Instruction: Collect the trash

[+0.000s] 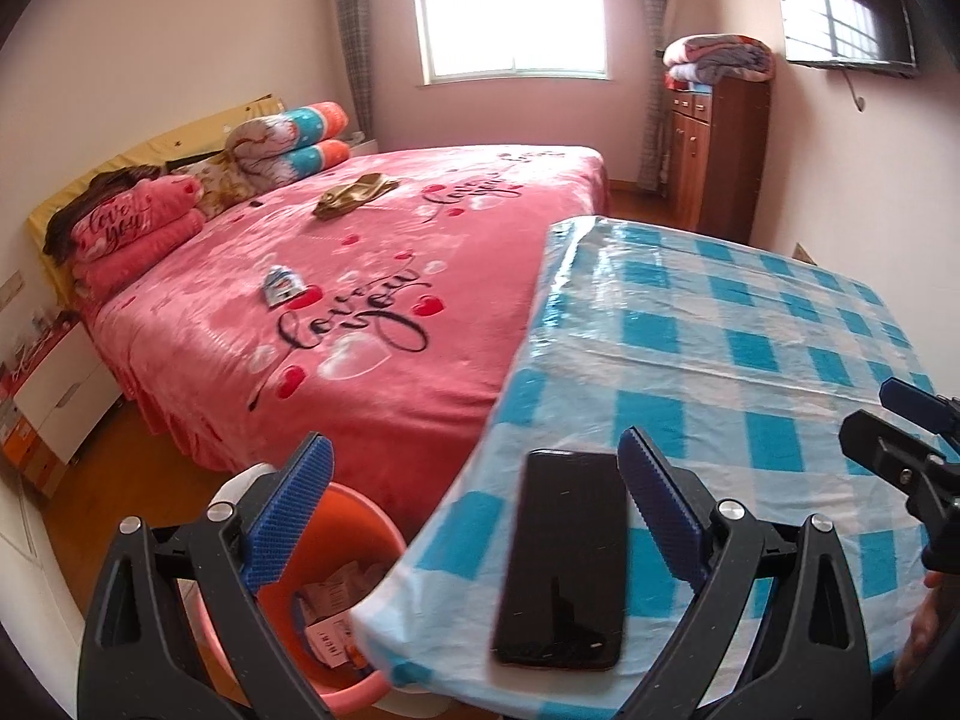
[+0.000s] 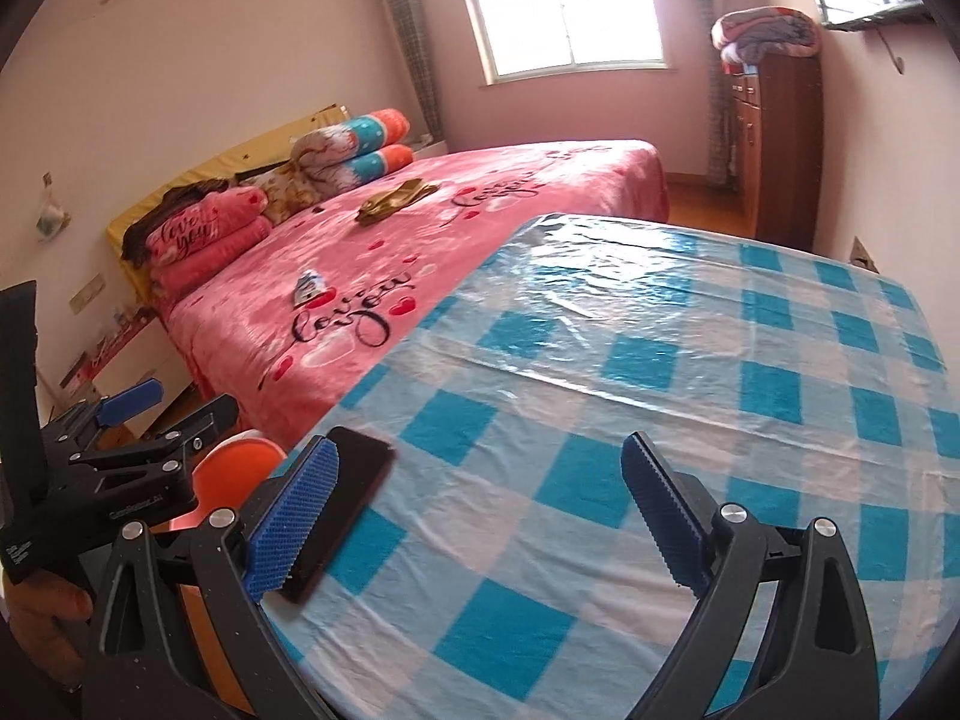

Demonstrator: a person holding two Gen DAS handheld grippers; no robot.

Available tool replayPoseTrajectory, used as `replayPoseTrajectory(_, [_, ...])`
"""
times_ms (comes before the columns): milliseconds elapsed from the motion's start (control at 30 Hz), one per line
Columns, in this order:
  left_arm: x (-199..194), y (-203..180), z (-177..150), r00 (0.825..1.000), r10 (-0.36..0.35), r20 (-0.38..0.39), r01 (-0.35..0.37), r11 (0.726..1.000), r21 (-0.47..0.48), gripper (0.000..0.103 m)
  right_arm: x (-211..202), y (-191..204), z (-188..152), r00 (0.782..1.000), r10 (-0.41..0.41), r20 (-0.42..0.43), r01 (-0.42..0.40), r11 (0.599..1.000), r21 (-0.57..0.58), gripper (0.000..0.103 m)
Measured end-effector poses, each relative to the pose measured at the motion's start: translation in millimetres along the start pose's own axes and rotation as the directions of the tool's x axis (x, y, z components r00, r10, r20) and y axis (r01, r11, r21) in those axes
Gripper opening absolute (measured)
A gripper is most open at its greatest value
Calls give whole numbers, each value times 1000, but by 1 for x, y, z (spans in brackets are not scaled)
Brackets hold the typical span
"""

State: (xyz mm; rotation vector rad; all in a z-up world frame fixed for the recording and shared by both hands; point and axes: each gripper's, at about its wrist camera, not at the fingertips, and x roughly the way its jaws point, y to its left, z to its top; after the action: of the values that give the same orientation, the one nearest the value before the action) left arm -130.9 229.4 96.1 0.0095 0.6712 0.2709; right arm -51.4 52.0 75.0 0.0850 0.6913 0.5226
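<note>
Checkered tablecloth [image 2: 660, 390] sits mostly bare, phone [image 1: 561, 558] near its edge above the orange bin [image 1: 336, 546], and my left gripper [image 1: 474, 480] and right gripper [image 2: 480, 480] are both spread wide, holding nothing.

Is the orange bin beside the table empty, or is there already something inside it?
Not empty. The left wrist view shows paper scraps and small packages inside the orange bin. How full it is cannot be told; the table hides part.

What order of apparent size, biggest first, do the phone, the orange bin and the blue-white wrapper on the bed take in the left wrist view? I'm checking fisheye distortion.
1. Phone, nearest the camera.
2. Orange bin, partly hidden, so unsure against the phone.
3. Wrapper, clearly smallest, also farthest.
</note>
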Motion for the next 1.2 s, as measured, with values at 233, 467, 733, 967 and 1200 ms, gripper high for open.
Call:
replayPoseTrajectory(233, [0,-40,6,999,-47,-4,47,998,49,96,-10,-36,-6,999,-33,19,32,998,61,94])
replayPoseTrajectory(467, [3,-79,7,996,-89,-12,89,991,96,96,-21,-76,-14,992,-116,41,111,988,108,94])
replayPoseTrajectory(733, [10,-125,10,991,-130,-24,132,980,147,96,-33,-123,-24,980,-190,58,177,968,179,94])
replayPoseTrajectory(967, [15,-163,10,986,-160,-35,164,967,196,96,-44,-153,-30,969,-237,71,215,950,226,94])
replayPoseTrajectory(1200, [23,-197,7,981,-187,-53,194,953,232,96,-53,-173,-35,951,-301,78,275,931,241,94])
